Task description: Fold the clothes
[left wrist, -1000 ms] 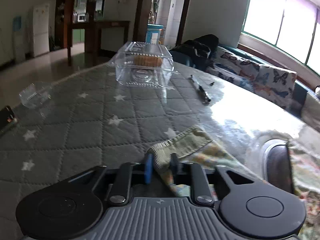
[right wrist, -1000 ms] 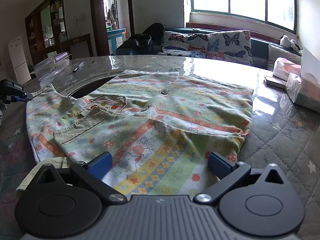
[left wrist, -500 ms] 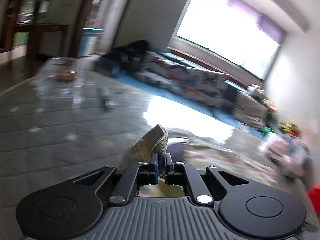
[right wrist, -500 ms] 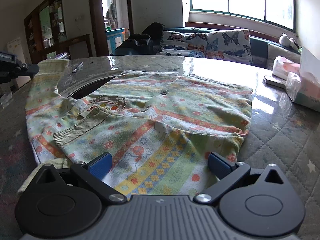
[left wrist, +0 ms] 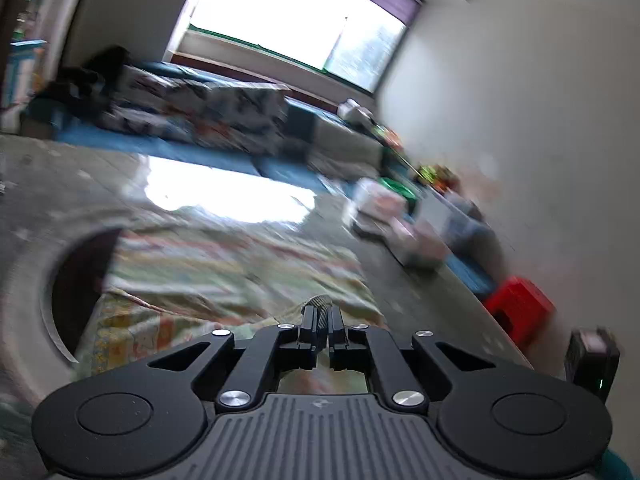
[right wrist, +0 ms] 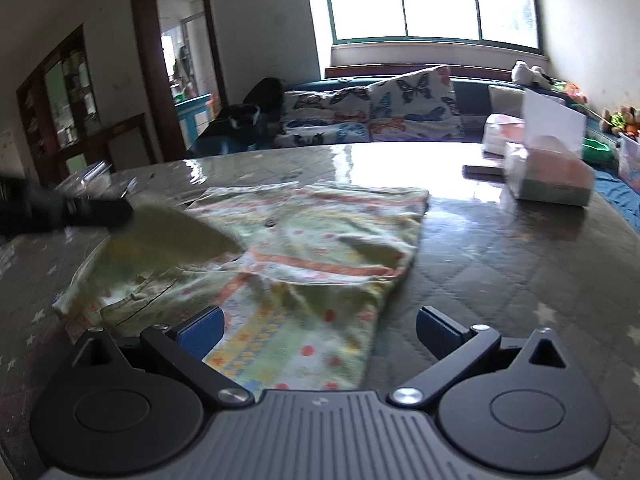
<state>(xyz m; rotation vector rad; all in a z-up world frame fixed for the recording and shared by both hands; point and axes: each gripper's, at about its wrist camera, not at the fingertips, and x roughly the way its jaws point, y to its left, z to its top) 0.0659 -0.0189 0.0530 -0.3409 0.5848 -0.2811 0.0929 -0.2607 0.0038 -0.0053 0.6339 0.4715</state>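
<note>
The patterned children's garment (right wrist: 320,264) lay spread on the quilted table cover (right wrist: 520,288), ahead of the right gripper's fingers and partly between them. Its ribbed cuff (left wrist: 319,303) was pinched between the fingers of the left gripper (left wrist: 320,330), which were closed on it, and the sleeve (right wrist: 168,236) hung lifted above the body of the garment. The right gripper (right wrist: 318,326) was spread wide, holding nothing, its left pad (right wrist: 202,326) just over the hem. The step in hand looked like folding the sleeve inward. Next, the cuff probably needed carrying across and laying flat on the chest before release. A tissue box (right wrist: 548,178) stood well beyond the right finger.
</note>
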